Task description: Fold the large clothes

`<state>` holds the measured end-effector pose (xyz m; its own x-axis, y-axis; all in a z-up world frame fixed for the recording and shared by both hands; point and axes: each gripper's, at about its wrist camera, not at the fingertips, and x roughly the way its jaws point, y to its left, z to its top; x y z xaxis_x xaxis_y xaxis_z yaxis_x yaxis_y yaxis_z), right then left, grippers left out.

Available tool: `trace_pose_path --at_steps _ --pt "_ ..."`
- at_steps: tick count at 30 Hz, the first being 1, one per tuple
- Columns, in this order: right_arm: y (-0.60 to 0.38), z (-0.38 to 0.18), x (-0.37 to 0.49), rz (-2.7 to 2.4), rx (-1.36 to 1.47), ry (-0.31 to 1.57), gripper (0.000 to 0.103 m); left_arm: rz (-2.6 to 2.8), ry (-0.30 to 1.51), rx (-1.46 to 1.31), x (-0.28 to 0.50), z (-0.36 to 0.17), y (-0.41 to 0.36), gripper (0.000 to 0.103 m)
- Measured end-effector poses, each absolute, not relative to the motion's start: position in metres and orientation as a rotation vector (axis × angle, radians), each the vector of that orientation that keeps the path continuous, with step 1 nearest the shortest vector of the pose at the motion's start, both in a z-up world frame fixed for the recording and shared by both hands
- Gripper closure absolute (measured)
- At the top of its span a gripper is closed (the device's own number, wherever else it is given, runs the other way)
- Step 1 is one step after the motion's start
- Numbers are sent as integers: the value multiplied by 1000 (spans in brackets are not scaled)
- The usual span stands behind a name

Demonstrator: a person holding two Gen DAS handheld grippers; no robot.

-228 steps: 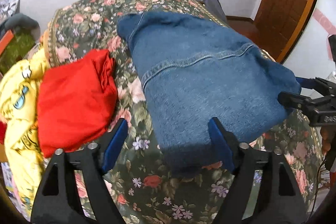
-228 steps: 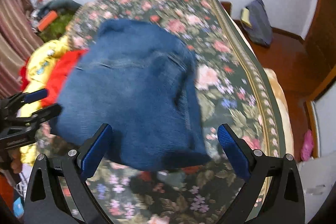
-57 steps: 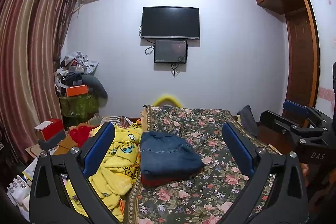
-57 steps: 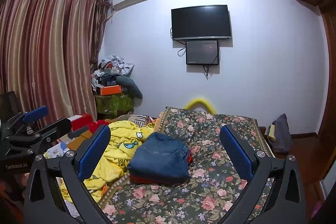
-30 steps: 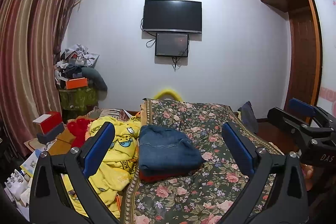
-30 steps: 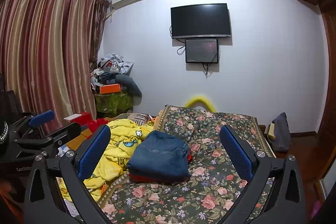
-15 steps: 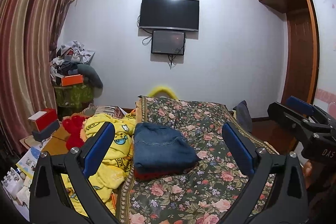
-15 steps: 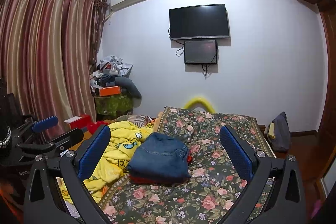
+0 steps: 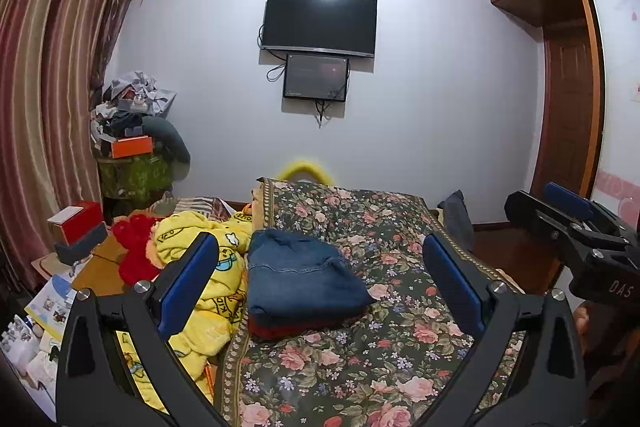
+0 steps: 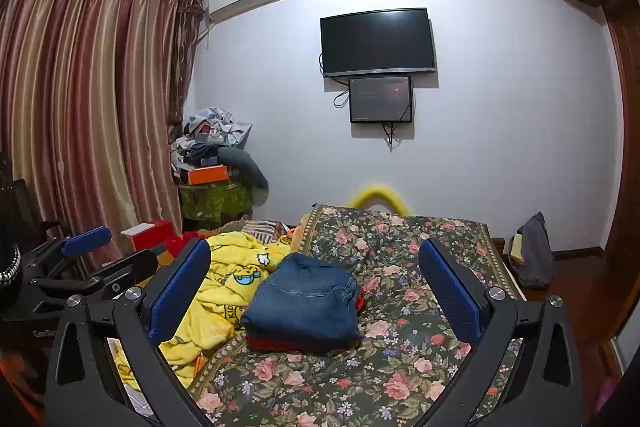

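We see the folded blue denim garment point(image 9: 298, 277) lying flat on the floral bedspread point(image 9: 400, 347), stacked on a folded red garment point(image 9: 280, 329) whose edge shows beneath it; its long axis runs away from us toward the wall with the television point(image 9: 320, 21), and a curved seam crosses its width; a yellow blanket point(image 9: 200, 267) lies just beside it on the left; our left gripper point(image 9: 320, 283) is held level and well back from the pile, its blue pads spread wide, holding nothing; our right gripper point(image 10: 314, 291) likewise points at the bed, spread wide and empty.
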<state>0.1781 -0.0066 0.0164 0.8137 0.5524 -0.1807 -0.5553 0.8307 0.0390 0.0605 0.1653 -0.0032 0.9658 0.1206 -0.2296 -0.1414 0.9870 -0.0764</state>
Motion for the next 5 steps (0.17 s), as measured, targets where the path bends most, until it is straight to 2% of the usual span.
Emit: trace_pose_path --at_steps 5 --pt "-5 16 179 590 -15 191 0 133 226 -88 61 -3 165 1"
